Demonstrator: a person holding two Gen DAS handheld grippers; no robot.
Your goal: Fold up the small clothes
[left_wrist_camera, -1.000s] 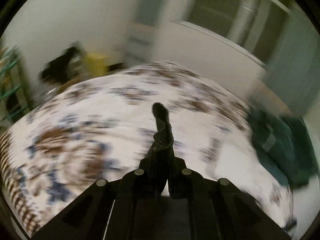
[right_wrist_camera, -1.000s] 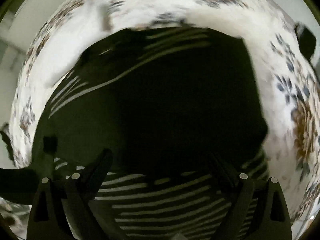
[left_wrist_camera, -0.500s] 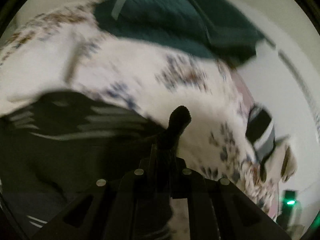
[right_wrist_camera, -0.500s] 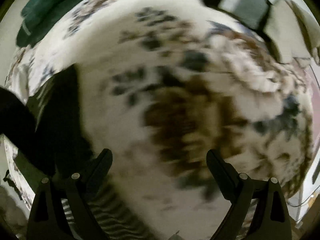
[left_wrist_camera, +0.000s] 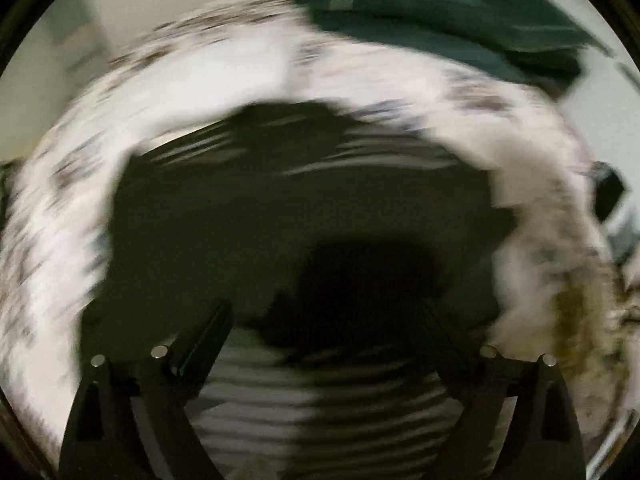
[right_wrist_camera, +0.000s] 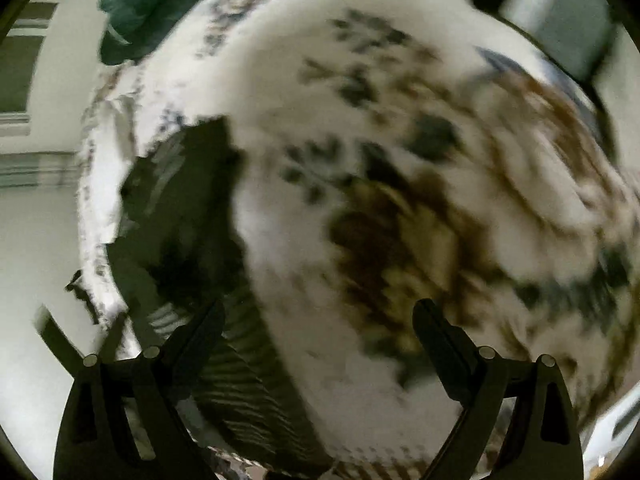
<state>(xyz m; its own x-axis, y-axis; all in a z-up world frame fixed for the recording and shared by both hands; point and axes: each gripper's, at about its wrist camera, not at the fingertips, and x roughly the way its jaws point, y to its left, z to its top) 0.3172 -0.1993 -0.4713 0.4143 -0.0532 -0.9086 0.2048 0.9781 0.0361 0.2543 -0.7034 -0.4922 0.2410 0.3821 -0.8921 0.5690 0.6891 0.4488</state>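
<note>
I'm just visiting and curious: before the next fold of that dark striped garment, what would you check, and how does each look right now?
1. Left hand-held gripper free of cloth: ok, jaws opening, nothing pinched.
2. Right hand-held gripper free: ok, open over the floral bedspread.
3. Dark striped garment lying on the bedspread: ok.
4. Garment flat, no wrinkles: cannot tell, blurred.
5. Green clothes clear of the garment: ok, apart at the far edge.
6. Right gripper lined up with the garment: not ok, it lies off to the left.
</note>
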